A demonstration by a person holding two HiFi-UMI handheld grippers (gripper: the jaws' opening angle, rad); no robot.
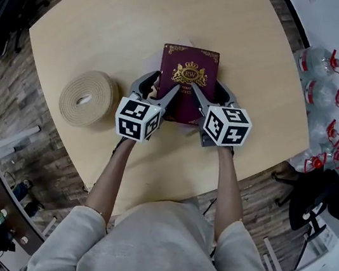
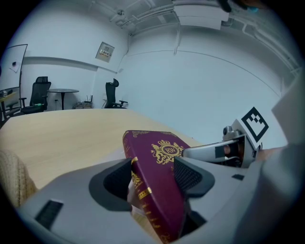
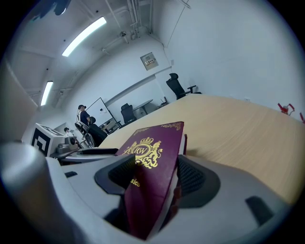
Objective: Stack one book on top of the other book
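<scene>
The maroon book point(image 1: 187, 82) with the gold crest sits just near of the middle of the round wooden table point(image 1: 110, 25), cover up, with both tongs locked on its near end. The left gripper point(image 1: 161, 89) has it by the near left corner. In the left gripper view the 2 dark pads are clenched on the spine side, one against the gold-banded spine and one on the cover, and the book runs tilted between them. The right gripper point(image 1: 210, 94) has the near right corner, and its own view shows the same picture: pads squeezed on the book, one on the cover and one at the page edge.

Whether the book is lifted or resting flat, no view makes clear. A thin dark red edge point(image 3: 185, 139) peeks out just beside the book's right side in the right gripper view, and I can't tell what it belongs to.

Out to the left on the table, well apart from the book, lies a tan roll point(image 1: 89, 97). Off the table's right edge, clear water bottles with red handles point(image 1: 321, 93) stand on the floor.
</scene>
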